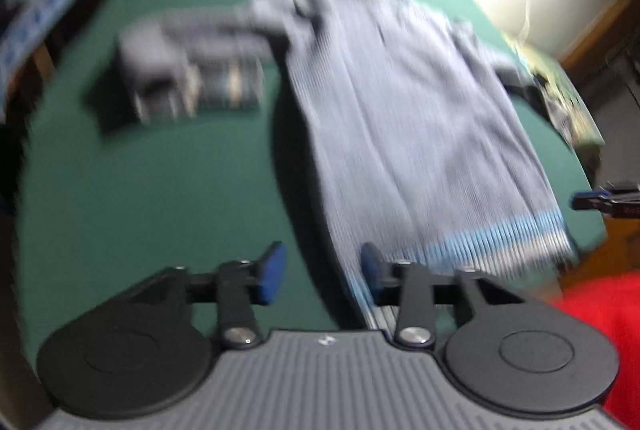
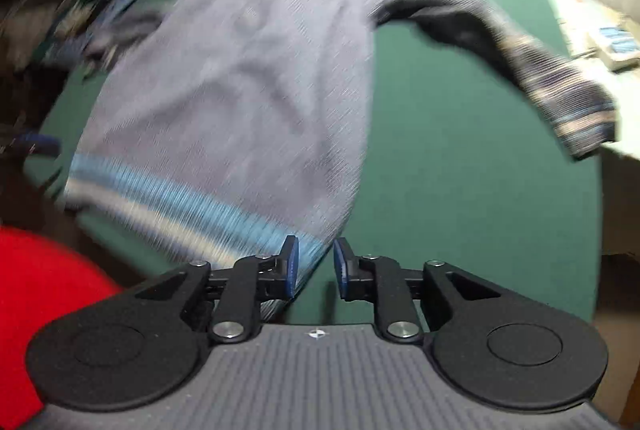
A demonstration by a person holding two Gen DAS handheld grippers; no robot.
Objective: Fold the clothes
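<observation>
Here a grey-blue ribbed sweater (image 1: 404, 118) lies spread flat on a green table (image 1: 160, 190), collar at 12 o'clock in the left wrist view and the light-blue striped hem (image 1: 492, 238) running toward 4 o'clock, close to the table's near edge. One sleeve (image 1: 188, 70) stretches out to 9 o'clock with its striped cuff folded back, resting fully on the cloth surface. Both views are blurred, so finer folds cannot be read.

The left gripper (image 1: 322, 270) has its blue pads well apart, holding nothing; the pad at 3 o'clock sits just at the sweater's side edge near the hem corner, while the other stands over bare green. A broad stretch of open table spreads from 7 to 10 o'clock on that side.

The right gripper (image 2: 316, 266) also has its fingers apart, the gap narrower and nothing in it. Its pad on the 9 o'clock side overlaps the hem corner (image 2: 308, 250); whether it touches the fabric cannot be told. The other sleeve (image 2: 520, 62) reaches to 2 o'clock, its cuff at the table's far side edge. Open green lies from 1 to 4 o'clock. Something red (image 2: 44, 302) fills the 8 o'clock corner.
</observation>
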